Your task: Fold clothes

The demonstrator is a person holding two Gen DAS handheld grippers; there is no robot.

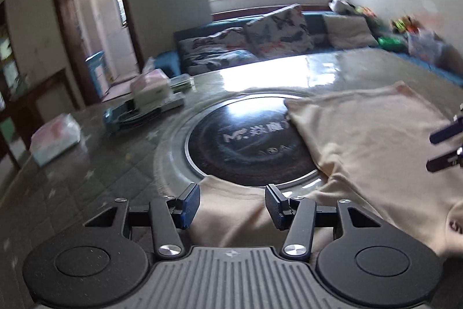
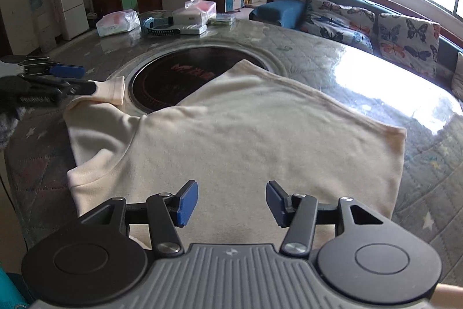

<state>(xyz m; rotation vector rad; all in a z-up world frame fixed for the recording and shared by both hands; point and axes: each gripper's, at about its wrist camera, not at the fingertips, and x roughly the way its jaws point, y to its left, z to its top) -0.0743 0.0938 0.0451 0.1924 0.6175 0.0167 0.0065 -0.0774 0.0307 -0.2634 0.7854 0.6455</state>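
Observation:
A cream sweatshirt [image 2: 231, 135] lies spread on the round table, its hem toward the far right. One sleeve [image 2: 111, 90] stretches left to the edge of the black centre disc [image 2: 173, 77]. My left gripper [image 1: 233, 206] is open, low over that sleeve's cloth [image 1: 228, 210]. In the right wrist view the left gripper [image 2: 88, 79] sits at the cuff with its lower finger against it. My right gripper [image 2: 231, 203] is open above the sweatshirt's body near the collar [image 2: 92, 173], holding nothing. The right gripper [image 1: 430, 151] also shows at the right edge of the left wrist view.
The table [image 2: 376, 71] has a quilted cover under glossy glass. Tissue packs [image 2: 117, 22], boxes [image 2: 194, 13] and a dark band [image 2: 162, 32] crowd its far side. A sofa with butterfly cushions [image 2: 405, 39] runs beneath the bright window.

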